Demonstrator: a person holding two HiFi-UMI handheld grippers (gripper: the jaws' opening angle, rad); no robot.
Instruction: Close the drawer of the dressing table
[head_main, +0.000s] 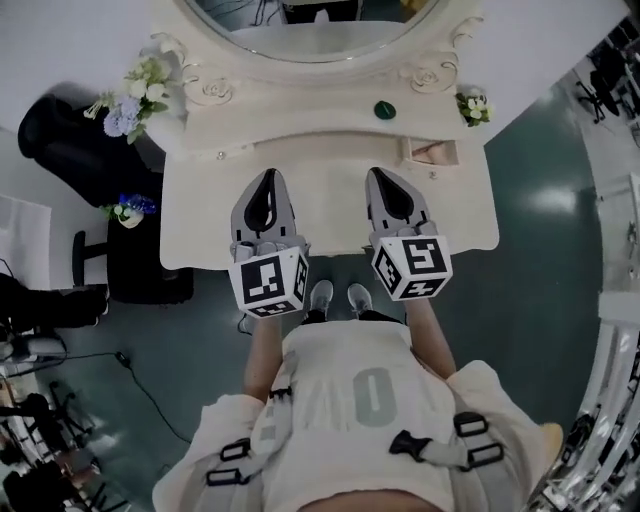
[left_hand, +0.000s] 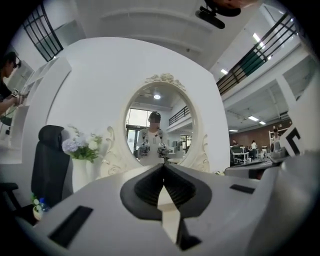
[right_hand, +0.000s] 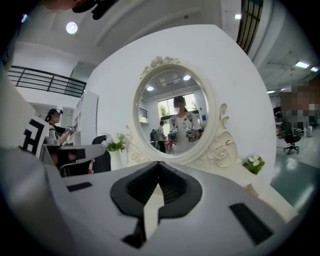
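Observation:
A cream dressing table (head_main: 200, 215) with an oval mirror (head_main: 315, 30) stands in front of me. On its raised back shelf, at the right, a small drawer (head_main: 432, 152) stands pulled out and shows a pinkish inside. My left gripper (head_main: 268, 176) hovers over the left half of the tabletop, with its tips touching and nothing in them. My right gripper (head_main: 383, 173) hovers over the right half, just below and left of the open drawer, and is also shut and empty. Both point level at the mirror (left_hand: 159, 131) (right_hand: 175, 120), jaws closed tip to tip (left_hand: 163, 165) (right_hand: 158, 163).
A green round object (head_main: 386, 109) sits on the back shelf. Flower bunches stand at the table's left (head_main: 140, 95) and right (head_main: 474, 106) corners. A black chair (head_main: 70, 140) and a dark stool with blue flowers (head_main: 128, 208) stand to the left. My feet show under the front edge.

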